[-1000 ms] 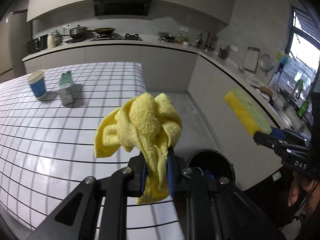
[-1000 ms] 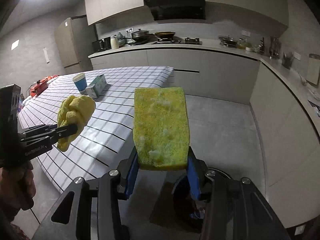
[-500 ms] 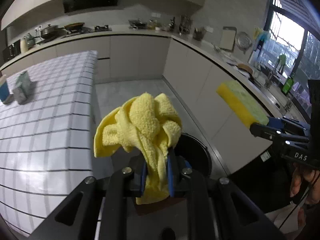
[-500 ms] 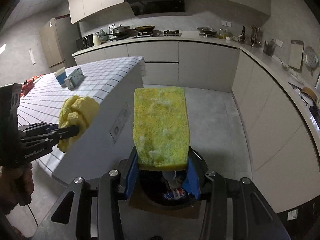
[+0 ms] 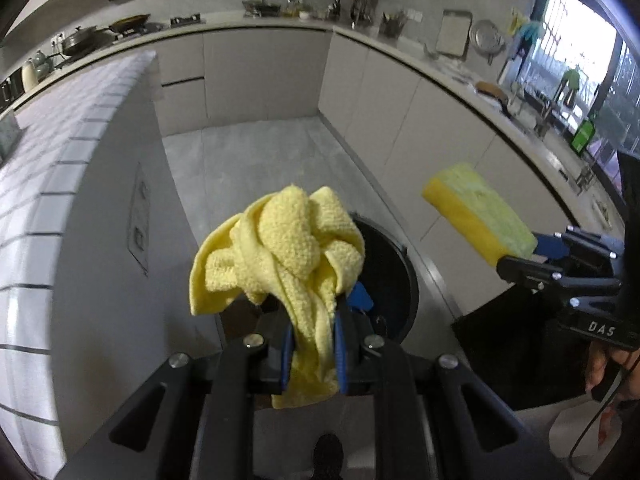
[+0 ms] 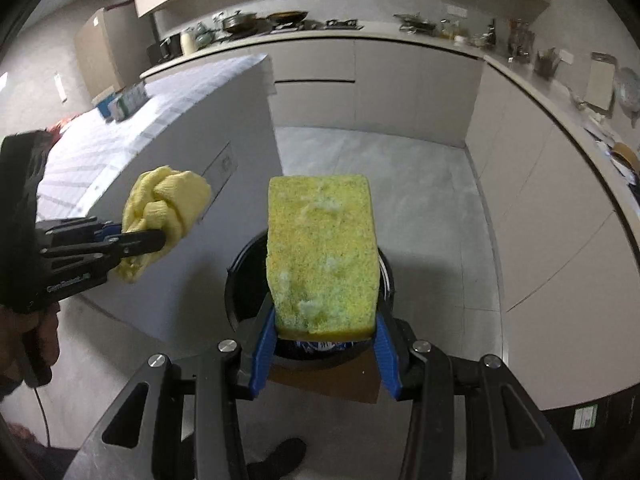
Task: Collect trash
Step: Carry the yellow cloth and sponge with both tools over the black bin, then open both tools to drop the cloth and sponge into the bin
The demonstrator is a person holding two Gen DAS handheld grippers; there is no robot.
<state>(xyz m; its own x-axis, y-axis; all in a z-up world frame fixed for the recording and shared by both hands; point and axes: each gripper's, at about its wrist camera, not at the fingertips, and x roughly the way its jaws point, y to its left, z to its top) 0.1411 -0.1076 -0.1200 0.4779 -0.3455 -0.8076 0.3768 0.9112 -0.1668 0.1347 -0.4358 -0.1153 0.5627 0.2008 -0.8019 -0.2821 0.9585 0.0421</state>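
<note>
A crumpled yellow cloth (image 5: 288,252) is pinched between the blue pads of my left gripper (image 5: 314,344), which is shut on it. In the right wrist view the cloth (image 6: 164,216) hangs left of the bin. My right gripper (image 6: 324,344) is shut on a yellow sponge (image 6: 322,252) with white foam on its face; the left wrist view shows that sponge (image 5: 478,214) out to the right. Below both grippers stands a round black trash bin (image 6: 240,284) on the floor, its rim (image 5: 394,264) partly hidden behind the cloth. Something blue lies inside it.
A white tiled kitchen island (image 5: 48,184) rises at the left, with sockets on its side panel (image 5: 138,216). Beige cabinets (image 6: 532,208) run along the back and right under a cluttered counter. Brown cardboard (image 6: 328,380) lies under the bin. The grey floor (image 6: 420,184) stretches beyond.
Both grippers have swung away from the island top and sunk toward the floor. The bin has come closer and now lies right under the cloth and sponge. Neither grip has altered.
</note>
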